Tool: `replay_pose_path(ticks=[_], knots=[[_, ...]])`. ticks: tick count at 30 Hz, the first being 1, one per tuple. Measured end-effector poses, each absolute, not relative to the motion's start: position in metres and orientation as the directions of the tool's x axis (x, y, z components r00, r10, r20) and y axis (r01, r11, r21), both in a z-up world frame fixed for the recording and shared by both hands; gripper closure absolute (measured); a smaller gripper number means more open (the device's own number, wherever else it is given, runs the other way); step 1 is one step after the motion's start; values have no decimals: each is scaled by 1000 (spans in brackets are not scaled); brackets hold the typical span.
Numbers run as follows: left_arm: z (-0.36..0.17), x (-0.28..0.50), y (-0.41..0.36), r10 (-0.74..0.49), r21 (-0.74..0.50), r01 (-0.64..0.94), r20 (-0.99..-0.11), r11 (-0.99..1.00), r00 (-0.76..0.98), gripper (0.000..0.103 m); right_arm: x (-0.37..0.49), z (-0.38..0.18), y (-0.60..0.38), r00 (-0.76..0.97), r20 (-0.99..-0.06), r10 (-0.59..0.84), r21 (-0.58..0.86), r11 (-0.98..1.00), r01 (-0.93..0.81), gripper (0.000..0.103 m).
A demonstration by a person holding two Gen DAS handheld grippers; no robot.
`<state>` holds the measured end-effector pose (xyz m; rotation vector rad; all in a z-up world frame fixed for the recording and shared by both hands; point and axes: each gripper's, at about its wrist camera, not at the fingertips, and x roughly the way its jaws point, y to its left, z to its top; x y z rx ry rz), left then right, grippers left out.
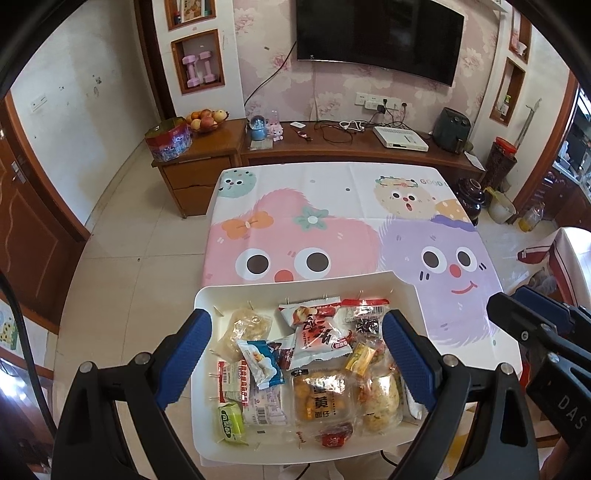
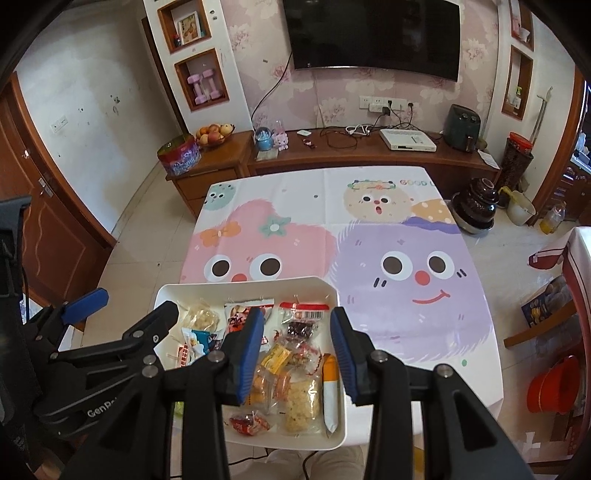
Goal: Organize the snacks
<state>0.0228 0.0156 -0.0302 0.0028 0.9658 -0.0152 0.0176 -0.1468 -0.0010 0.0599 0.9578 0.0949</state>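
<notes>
While both grippers hover over it with nothing between their fingers, the white plastic tray (image 1: 207, 295) sits at the near edge of the table, low in the frame, heaped with wrapped snacks. The left gripper (image 1: 297, 354) is spread wide, its ribbed blue pads (image 1: 406, 362) flanking the pile; the right gripper (image 2: 297, 350) is also parted, though more narrowly, above the tray's right half.

Inside the tray, nearest the camera, lie a small red candy wrapper (image 1: 334, 439), a green packet (image 1: 229, 421) and a clear packet of golden fried bits (image 1: 319, 400) printed with large Chinese characters. Beside it is a transparent bag of puffed rice cake (image 1: 380, 398). A barcode-labelled clear packet (image 1: 258, 402) lies at lower left. Farther in are a blue-and-white pouch (image 1: 260, 363), a glossy white and red pouch (image 1: 319, 339), a yellow sweet (image 1: 360, 356) and a clear bag of dark pieces (image 1: 365, 321).

Beyond the tray spreads a smooth cartoon tablecloth (image 1: 332, 206) with fuzzy pink and purple faces and the letters "GOOD" at upper right. At the far wall stand a wooden cabinet (image 1: 351, 147) and a television (image 1: 380, 33).
</notes>
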Motion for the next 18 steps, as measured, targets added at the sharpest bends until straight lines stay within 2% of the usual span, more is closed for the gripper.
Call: replay_pose_path(ticks=[18], knots=[[-25,20,12,13,8,-11,-811,1000,585,10,21,5,-151,589,-797,133,105,991,-82,65]])
